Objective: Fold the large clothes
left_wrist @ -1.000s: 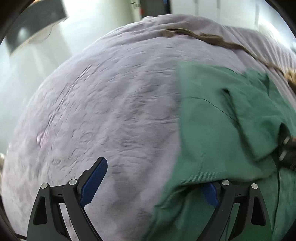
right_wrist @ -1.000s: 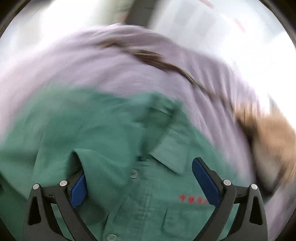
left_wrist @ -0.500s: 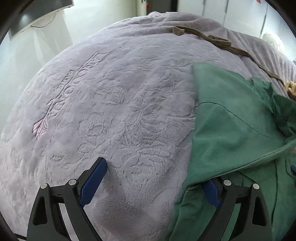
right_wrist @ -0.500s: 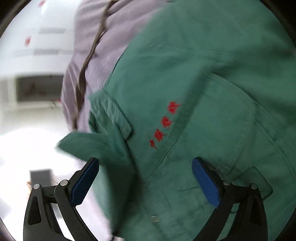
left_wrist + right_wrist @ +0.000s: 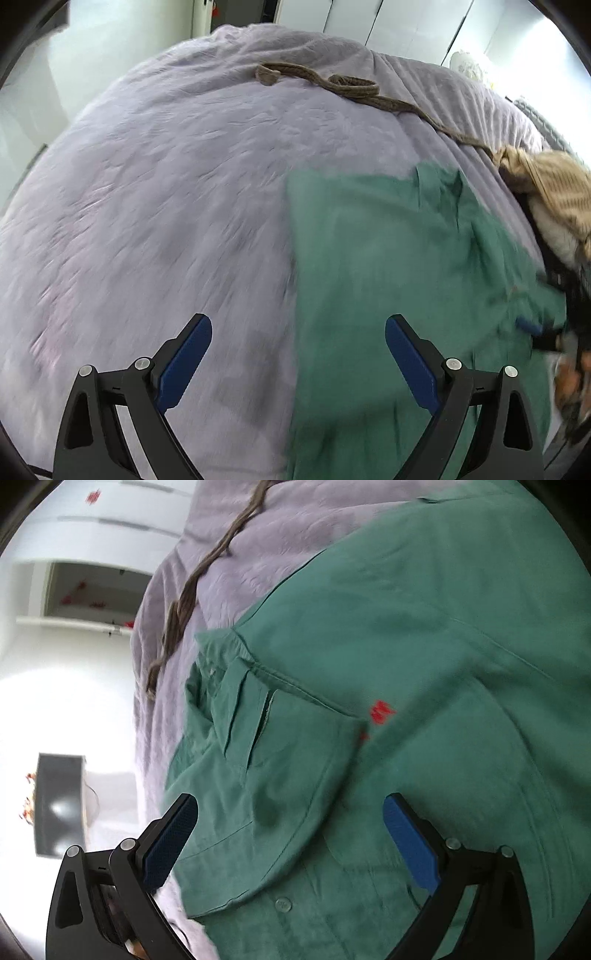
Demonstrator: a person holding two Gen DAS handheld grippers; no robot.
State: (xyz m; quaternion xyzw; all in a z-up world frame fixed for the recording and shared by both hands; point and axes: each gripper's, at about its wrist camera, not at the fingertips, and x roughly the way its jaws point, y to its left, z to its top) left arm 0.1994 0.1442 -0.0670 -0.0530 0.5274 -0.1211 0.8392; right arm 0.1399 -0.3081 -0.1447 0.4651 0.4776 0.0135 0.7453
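- Left gripper (image 5: 298, 354): jaws spread wide, nothing between the blue pads (image 5: 184, 363). Hovers over the spot where shirt edge meets blanket; left finger over blanket, right finger over shirt.
- Right gripper (image 5: 290, 840): jaws also wide apart, holding nothing. Sits over the shirt's front near the buttons; whether it touches the cloth can't be told.
- Shirt (image 5: 399, 280): green, button-up, lying on the blanket, right half of left wrist view. Left edge runs fairly straight down the frame; view is motion-blurred, so folds are hard to read there.
- Shirt in right wrist view (image 5: 424, 635): fills most of frame. A sleeve (image 5: 280, 760) lies folded across the chest, cuff slit visible. Red embroidered marks (image 5: 380, 712) show just beside the sleeve edge, partly covered by it. One button (image 5: 282, 904) seen on the placket low in frame.
- Blanket (image 5: 155, 206): lilac, plush, textured, covers the whole bed surface under the shirt.
- Belt (image 5: 340, 83): brown fabric strip, snaking across the blanket's far side, well apart from the shirt's left edge; also in right wrist view (image 5: 192, 590).
- Tan garment (image 5: 554, 188): bunched at far right, near the shirt's collar end; the belt runs toward it.
- No containers in sight; everything lies loose on the blanket.
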